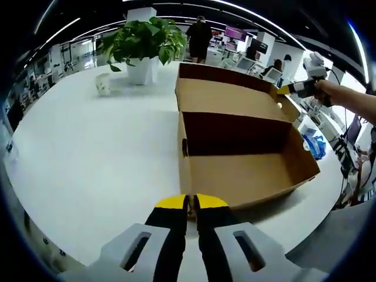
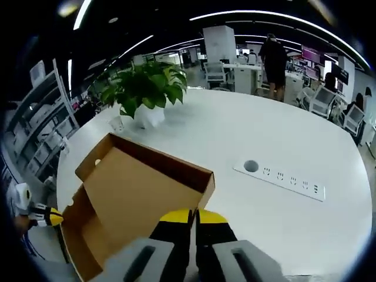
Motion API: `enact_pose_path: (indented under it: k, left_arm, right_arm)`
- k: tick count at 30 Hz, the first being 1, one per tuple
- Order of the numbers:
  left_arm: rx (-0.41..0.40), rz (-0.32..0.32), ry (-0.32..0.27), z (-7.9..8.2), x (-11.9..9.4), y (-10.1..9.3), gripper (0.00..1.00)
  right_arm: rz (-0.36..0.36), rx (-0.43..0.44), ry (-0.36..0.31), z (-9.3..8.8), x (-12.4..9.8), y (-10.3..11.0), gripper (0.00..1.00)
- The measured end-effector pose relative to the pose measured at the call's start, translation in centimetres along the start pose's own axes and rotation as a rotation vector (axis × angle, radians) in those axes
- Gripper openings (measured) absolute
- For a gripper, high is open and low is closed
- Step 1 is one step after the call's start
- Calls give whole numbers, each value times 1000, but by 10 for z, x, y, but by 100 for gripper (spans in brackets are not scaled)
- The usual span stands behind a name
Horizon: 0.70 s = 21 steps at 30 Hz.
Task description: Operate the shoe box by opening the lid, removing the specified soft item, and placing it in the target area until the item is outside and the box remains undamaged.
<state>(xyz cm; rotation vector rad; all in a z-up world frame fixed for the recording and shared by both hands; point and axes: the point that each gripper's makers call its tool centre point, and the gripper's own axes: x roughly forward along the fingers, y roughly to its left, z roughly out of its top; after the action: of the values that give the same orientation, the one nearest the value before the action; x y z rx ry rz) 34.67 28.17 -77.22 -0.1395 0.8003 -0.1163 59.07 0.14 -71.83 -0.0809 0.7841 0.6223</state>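
A brown cardboard shoe box [image 1: 247,176] lies open on the white table [image 1: 100,158], and I see nothing on its floor. Its lid [image 1: 229,97] is folded back flat behind it. My left gripper [image 1: 191,204] is shut and empty, just short of the box's front wall. At the lid's far right corner, a hand holds my right gripper [image 1: 286,89]. In the right gripper view the lid [image 2: 141,194] spreads out below me, and my right gripper [image 2: 192,216] is shut where the lid's side flap meets its tips. The left gripper [image 2: 48,218] shows at the box's far end.
A potted plant [image 1: 141,44] and a small white cup [image 1: 103,85] stand behind the box on the left. A socket strip [image 2: 282,175] is set into the table beyond the lid. A blue bag [image 1: 315,145] lies off the table's right edge. People stand at desks far back.
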Motion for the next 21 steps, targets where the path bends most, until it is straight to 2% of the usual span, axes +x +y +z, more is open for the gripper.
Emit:
enact_pose_path:
  k: [12,21]
  left_arm:
    - [-12,1,-10,-1,-4,-5,2]
    - [-28,-4,-23,-3,-8,-10,2]
  right_arm:
    - [7,-48,-114,11,-24,10,0]
    - [22,-61,-167,9,-49,25,0]
